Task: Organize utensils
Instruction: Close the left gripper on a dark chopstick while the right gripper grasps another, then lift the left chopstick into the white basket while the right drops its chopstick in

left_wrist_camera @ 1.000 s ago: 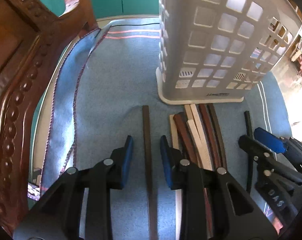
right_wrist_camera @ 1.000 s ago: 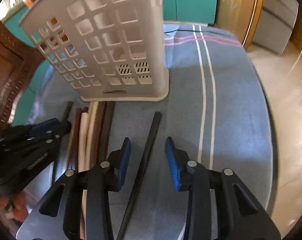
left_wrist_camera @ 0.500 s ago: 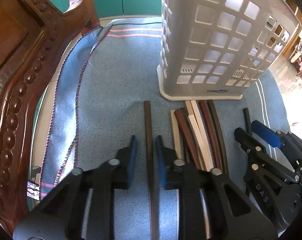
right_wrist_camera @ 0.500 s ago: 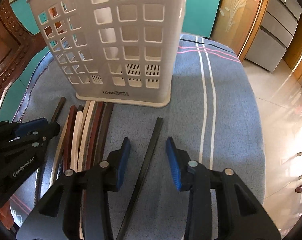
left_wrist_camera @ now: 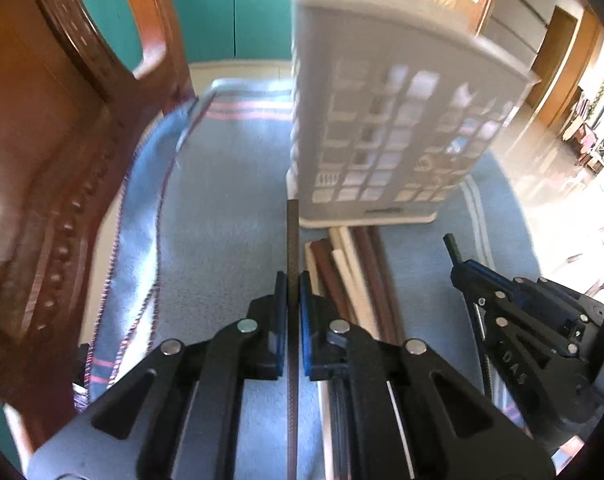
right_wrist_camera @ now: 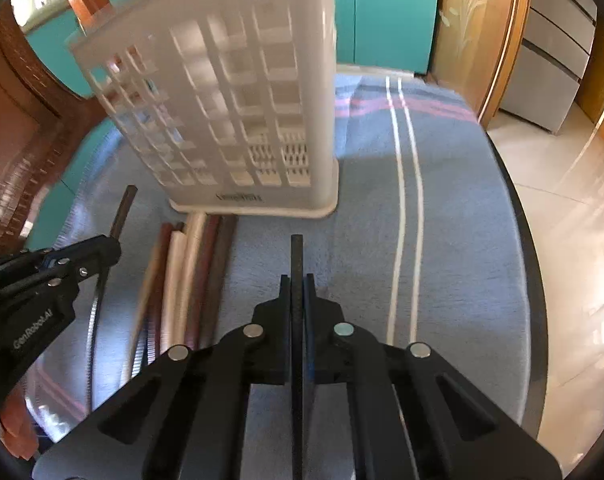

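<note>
Both grippers clenched, one chopstick each, in front of the holder

The left gripper (left_wrist_camera: 293, 286) clamped a dark brown chopstick (left_wrist_camera: 292, 240), its long axis running straight up the frame to the base of the white perforated plastic utensil holder (left_wrist_camera: 382, 120) at upper centre. The right gripper (right_wrist_camera: 297, 288) pinched a black chopstick (right_wrist_camera: 296, 256) likewise, tip pointing toward the holder's lower right corner. Remaining brown and cream chopsticks (right_wrist_camera: 189, 264) lay bundled on the blue cloth (right_wrist_camera: 442, 240), between the two.

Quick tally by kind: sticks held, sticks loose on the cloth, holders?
Held sticks: 2 (dark brown stick, black stick)
Loose sticks in the pile: 6, as far as blur allows
White slotted holder: 1
Total: 9
</note>
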